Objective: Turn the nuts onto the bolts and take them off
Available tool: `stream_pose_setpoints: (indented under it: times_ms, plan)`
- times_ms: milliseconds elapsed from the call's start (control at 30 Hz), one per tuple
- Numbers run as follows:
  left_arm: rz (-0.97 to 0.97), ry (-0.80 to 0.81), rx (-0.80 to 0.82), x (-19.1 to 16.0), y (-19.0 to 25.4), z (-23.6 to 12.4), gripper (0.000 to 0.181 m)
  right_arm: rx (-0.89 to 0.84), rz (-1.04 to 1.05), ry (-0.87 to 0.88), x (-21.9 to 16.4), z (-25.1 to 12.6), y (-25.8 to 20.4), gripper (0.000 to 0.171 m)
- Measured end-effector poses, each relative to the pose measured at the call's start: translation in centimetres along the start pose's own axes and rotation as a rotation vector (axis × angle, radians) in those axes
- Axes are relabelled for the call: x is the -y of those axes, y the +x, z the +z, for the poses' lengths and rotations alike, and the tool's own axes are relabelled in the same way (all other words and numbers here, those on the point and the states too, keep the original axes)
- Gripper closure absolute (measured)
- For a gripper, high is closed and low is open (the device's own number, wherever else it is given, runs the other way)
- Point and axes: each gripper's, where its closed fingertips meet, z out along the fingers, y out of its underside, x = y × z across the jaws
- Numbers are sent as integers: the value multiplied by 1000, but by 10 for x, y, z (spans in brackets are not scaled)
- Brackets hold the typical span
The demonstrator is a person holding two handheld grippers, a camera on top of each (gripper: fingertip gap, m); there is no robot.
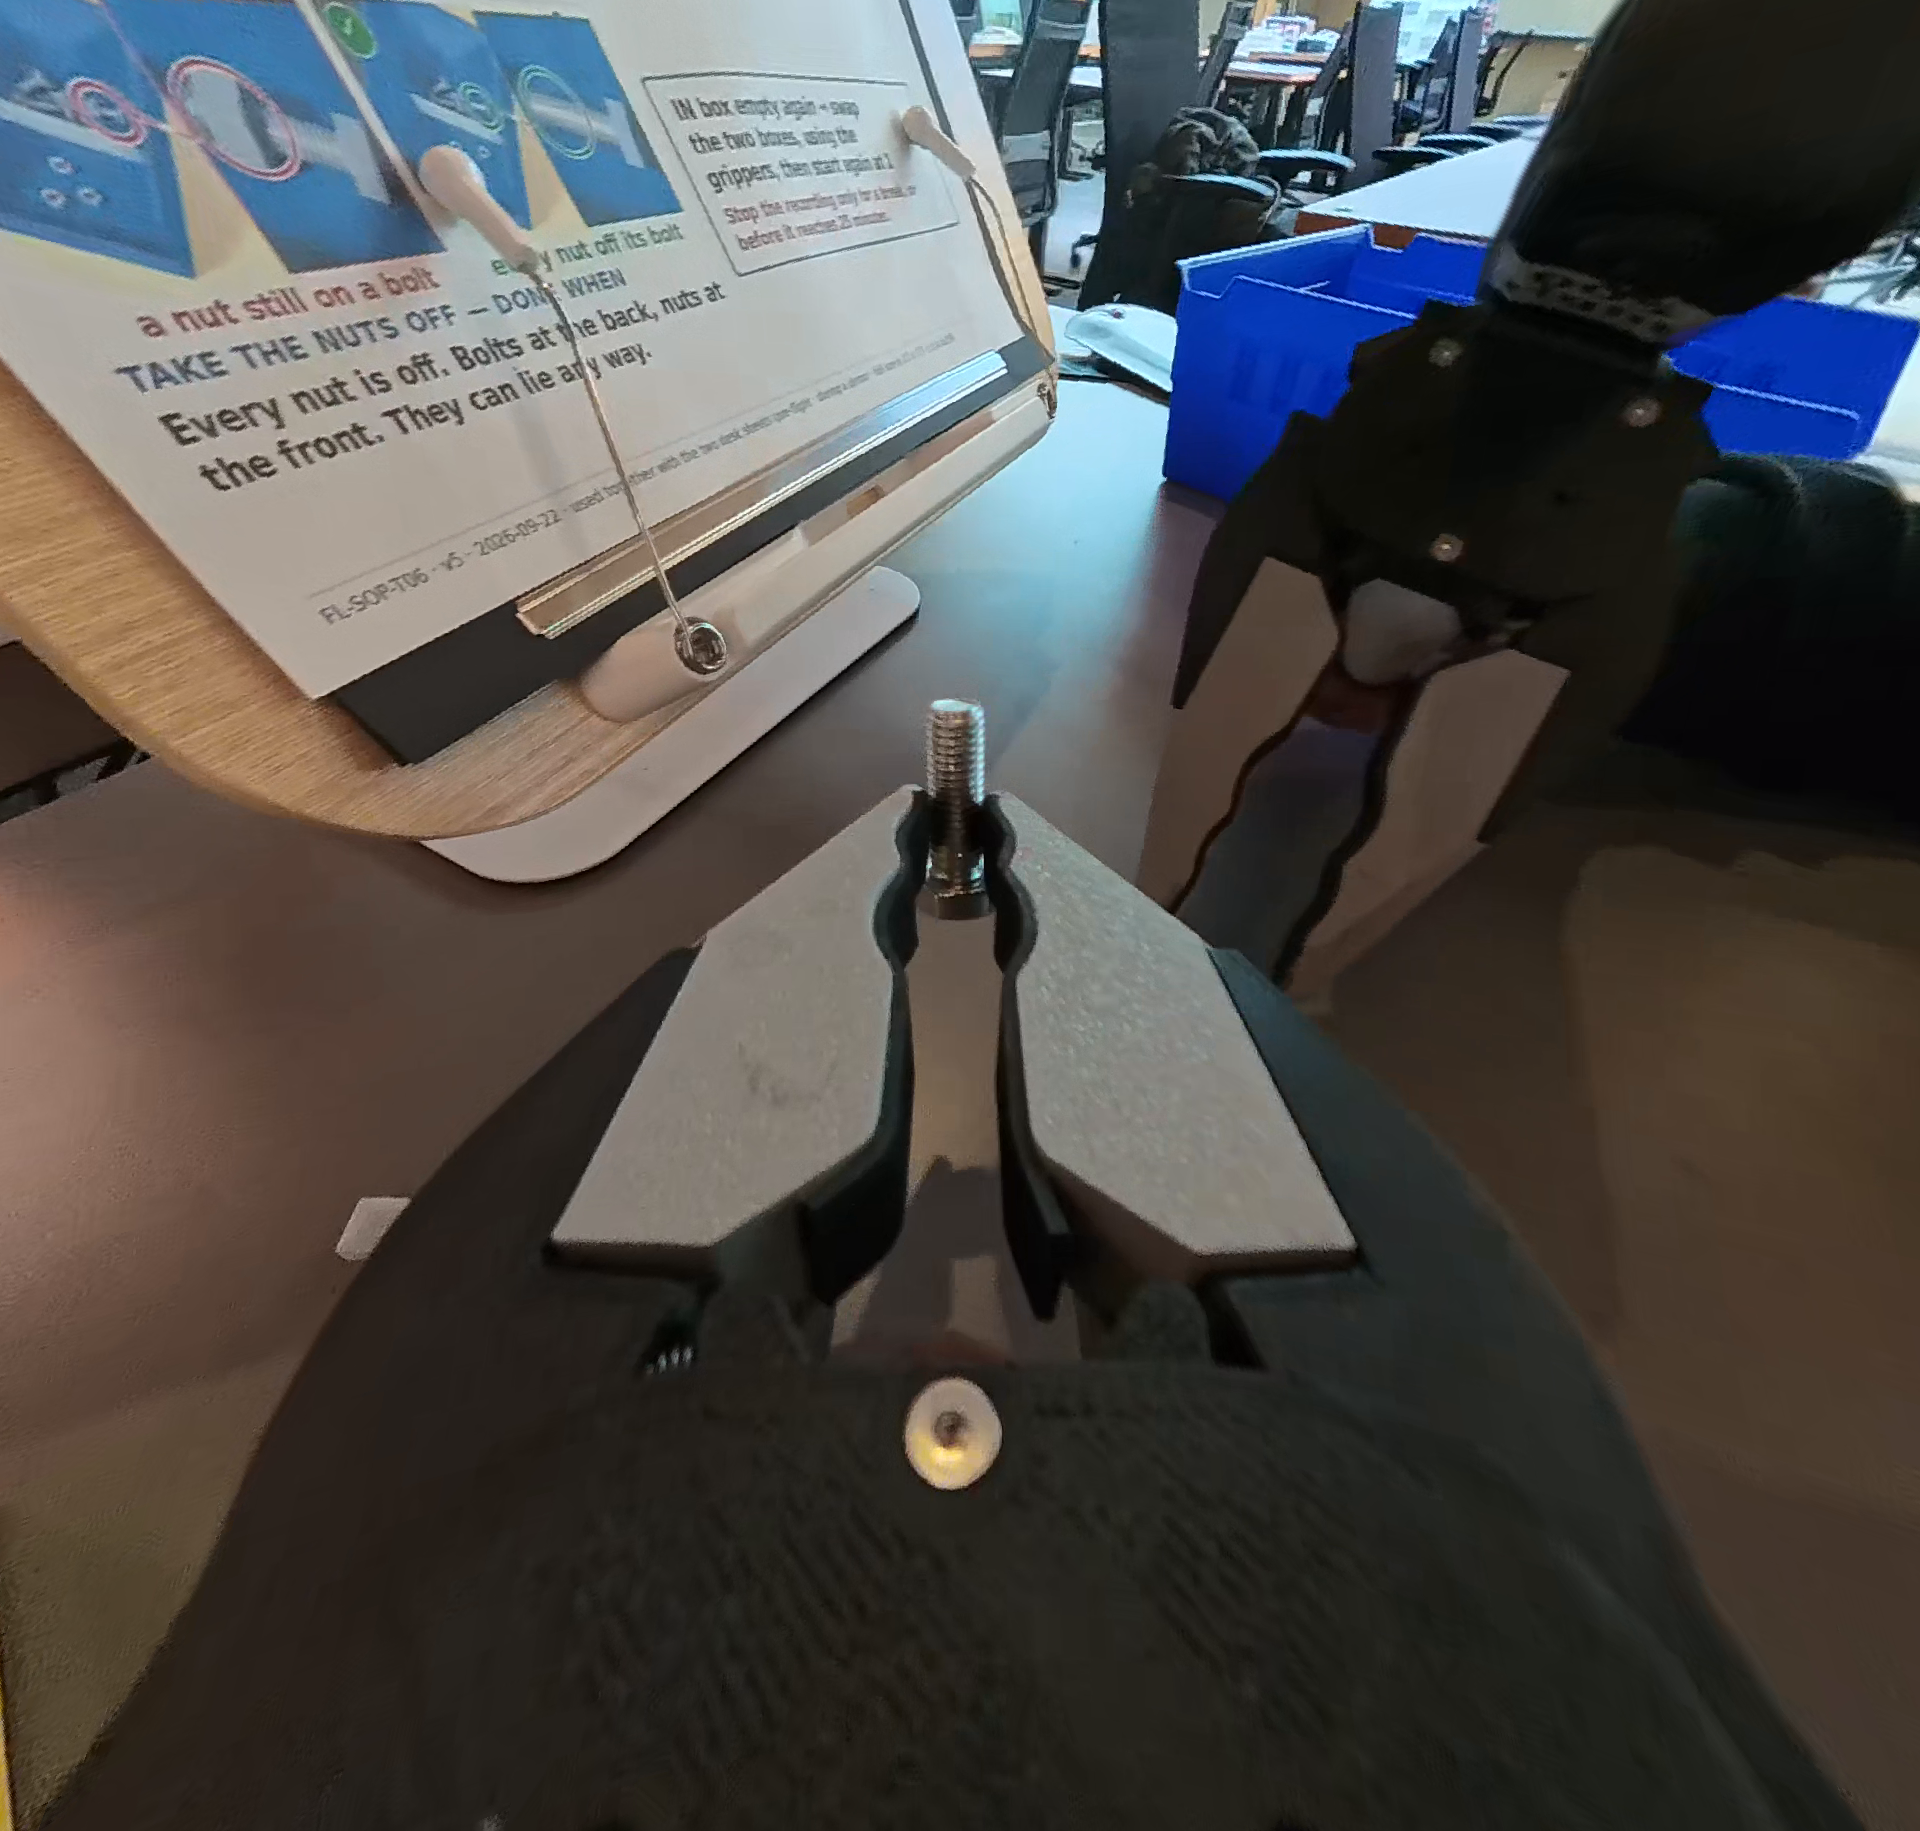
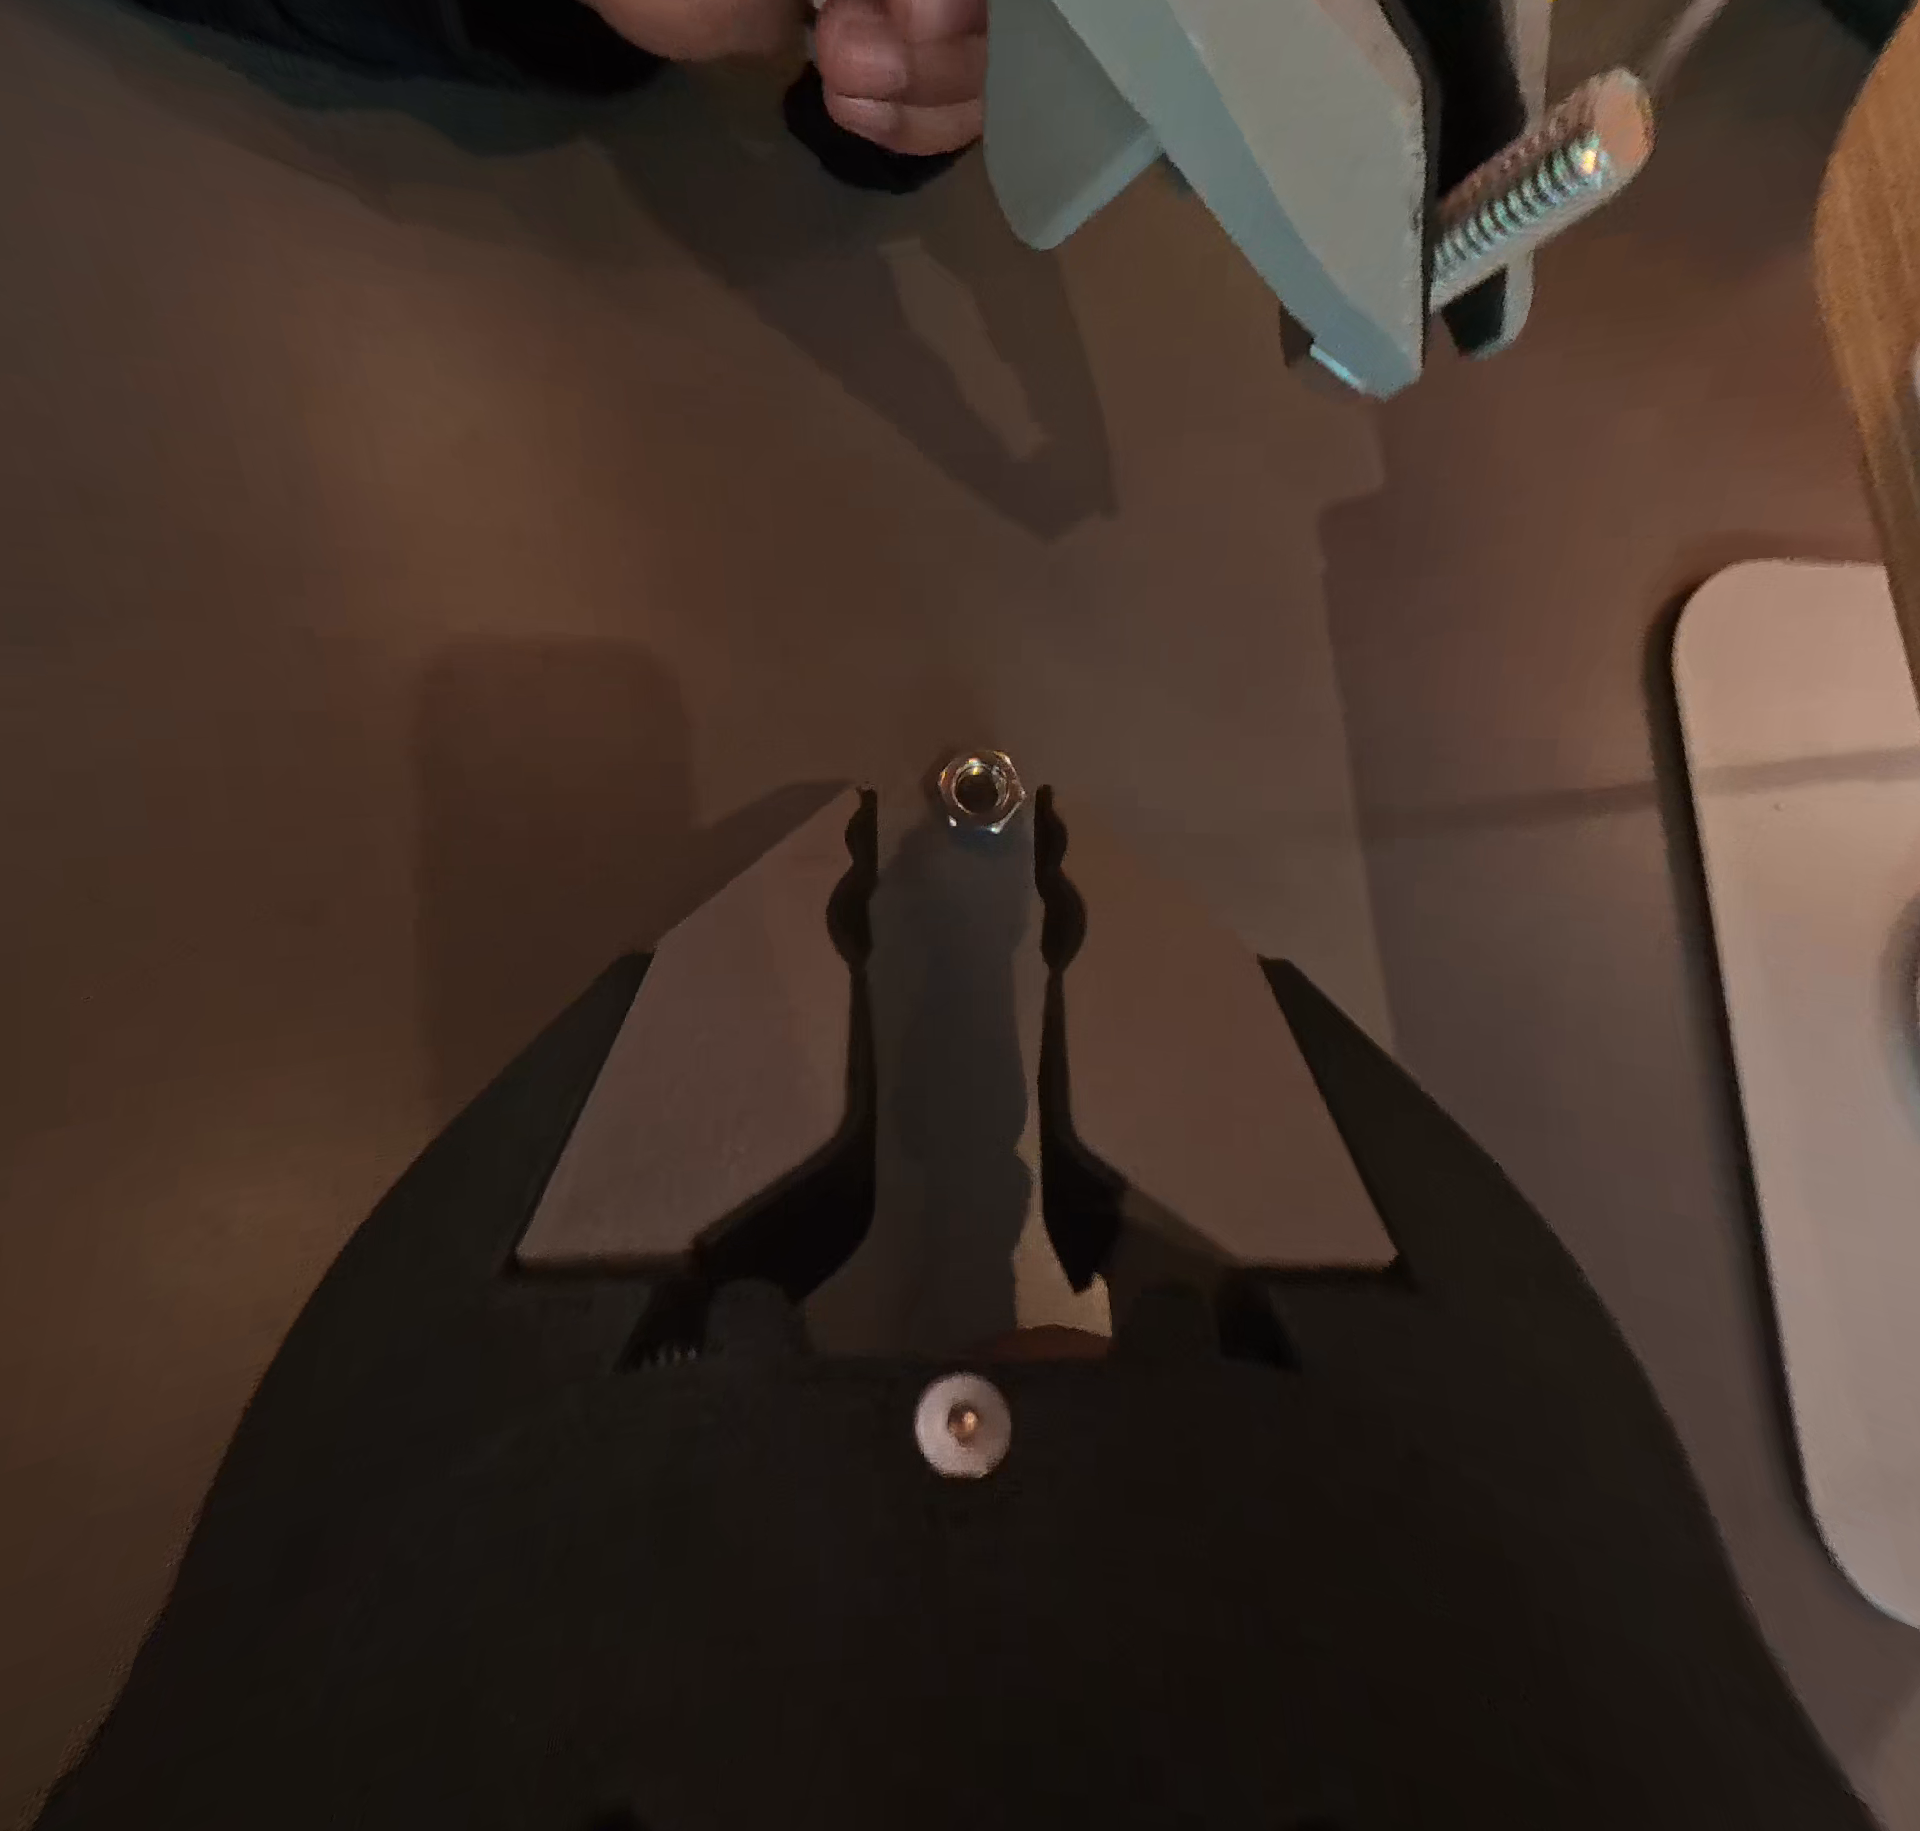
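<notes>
The left gripper is squeezing 1 bolt. The right gripper is a little open around 1 hex nut on the table, not pinching it. The nut is not on yet.

Upper left: wooden stand with printed sheet clipped on; blue bin right of it; office chairs upper centre; brown table.

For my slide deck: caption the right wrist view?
Open right gripper above small silver hex nut lying on brown table.
</notes>
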Motion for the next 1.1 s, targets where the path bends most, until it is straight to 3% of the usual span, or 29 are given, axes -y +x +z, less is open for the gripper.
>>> stream_pose_setpoints:
  times_ms: [33, 167, 367, 533, 833, 1100]
  plan:
    - [8, -3, 3, -1, 0, 0, 174, 21, -26, 12, 3, 0, -1, 145]
    - [0, -1, 4, -1, -1, 0, 174, 72, -50, -19, 0, 8, 4, 142]
    - [-10, 2, -5, -1, -2, 0, 174, 117, -75, -12, -4, 12, 4, 156]
    - [-6, 1, -13, -1, -1, 1, 174, 89, -64, 14, 3, 7, 8, 157]
    - [66, 98, -19, 19, 10, -7, 174, -62, 210, 183, 88, -77, 53, 157]
    - [107, 123, -29, 26, 20, -9, 175, 12, 311, 140, 116, -78, 54, 157]
